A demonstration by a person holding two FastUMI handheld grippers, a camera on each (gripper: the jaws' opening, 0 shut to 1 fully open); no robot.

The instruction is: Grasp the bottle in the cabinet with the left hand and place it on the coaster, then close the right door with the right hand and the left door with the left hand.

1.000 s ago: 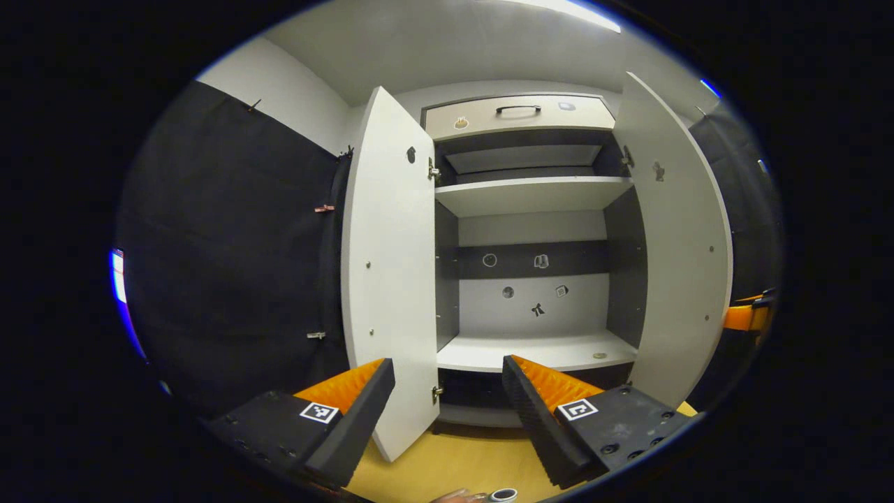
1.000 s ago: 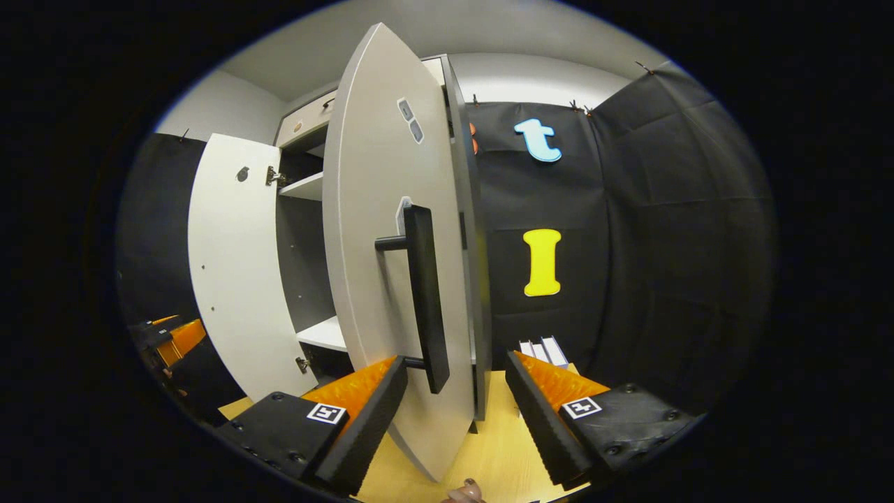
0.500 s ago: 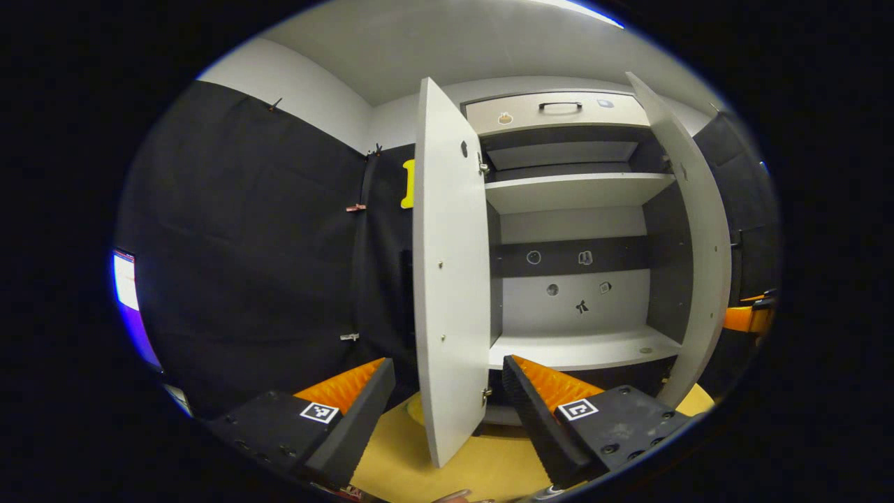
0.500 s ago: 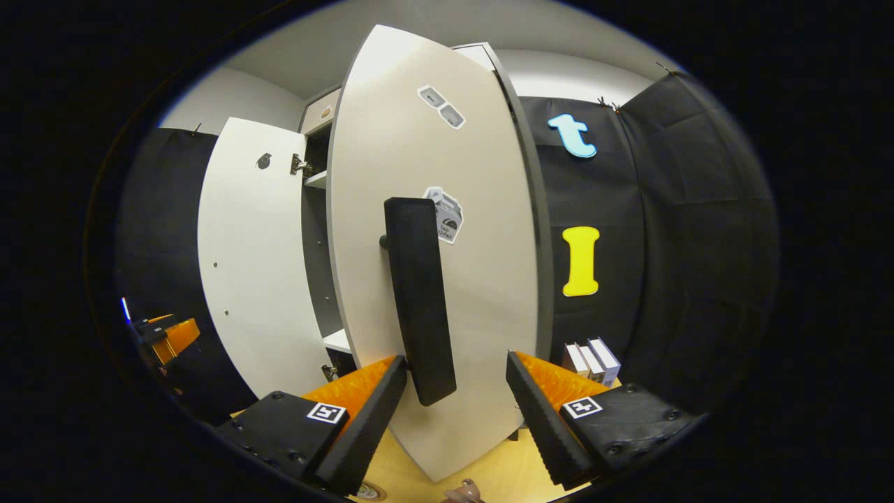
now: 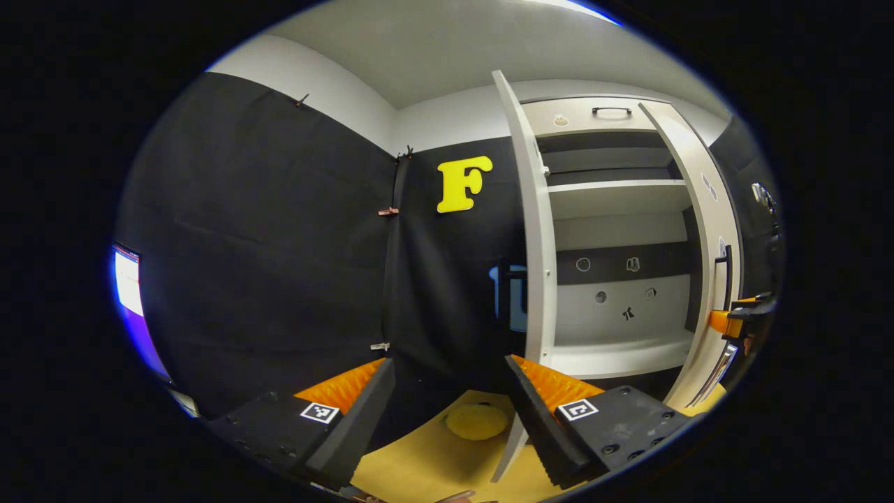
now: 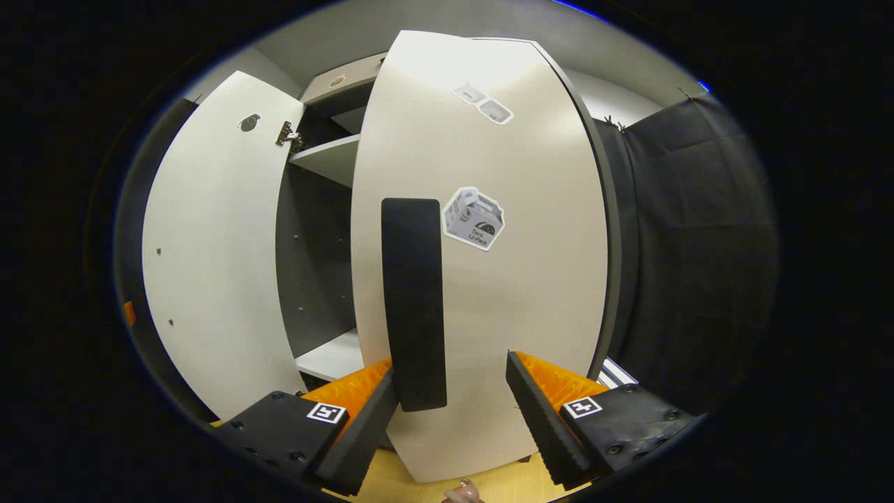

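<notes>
In the right gripper view the white right door (image 6: 503, 300) stands close in front, partly swung in, with a black bar handle (image 6: 413, 300). My right gripper (image 6: 450, 419) is open; the handle's lower end sits just inside its left finger (image 6: 356, 429). The left door (image 6: 209, 265) stands wide open beyond. In the left gripper view my left gripper (image 5: 447, 419) is open and holds nothing. It sits left of the left door (image 5: 534, 244), seen edge-on. The cabinet's lower shelf (image 5: 614, 353) is bare. The right gripper (image 5: 740, 318) shows at the right door (image 5: 705, 279).
A yellow round pad (image 5: 477, 421) lies on the wooden tabletop (image 5: 419, 461) by the foot of the left door. Black cloth walls close in on the left and right. A drawer (image 5: 601, 115) tops the cabinet.
The right door has swung further toward the cabinet with the right gripper following close behind it. The left gripper has turned left, so the left door went from face-on to edge-on.
</notes>
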